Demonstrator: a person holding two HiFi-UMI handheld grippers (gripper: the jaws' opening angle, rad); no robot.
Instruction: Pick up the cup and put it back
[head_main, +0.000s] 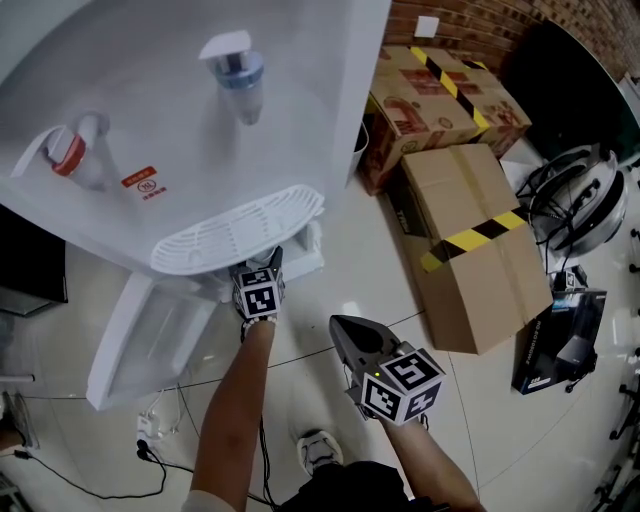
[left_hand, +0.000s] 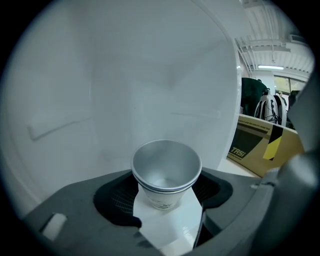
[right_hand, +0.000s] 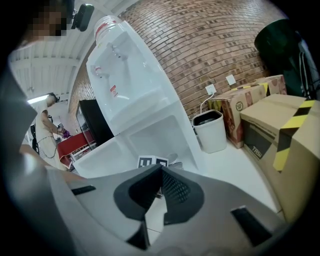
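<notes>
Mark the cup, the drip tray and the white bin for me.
cup (left_hand: 166, 167): left gripper view, on its inside wall.
drip tray (head_main: 235, 238): head view, on the slotted top of the grille.
white bin (right_hand: 212, 136): right gripper view, on its front wall.

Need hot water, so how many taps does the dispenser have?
2: the red tap at left in the head view, the blue tap to its right. No others show.

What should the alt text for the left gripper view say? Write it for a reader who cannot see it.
An empty pale cup stands upright between the dark pads of the left tongs, its rim against both. A white wall fills the background, with a cardboard box at the right.
</notes>
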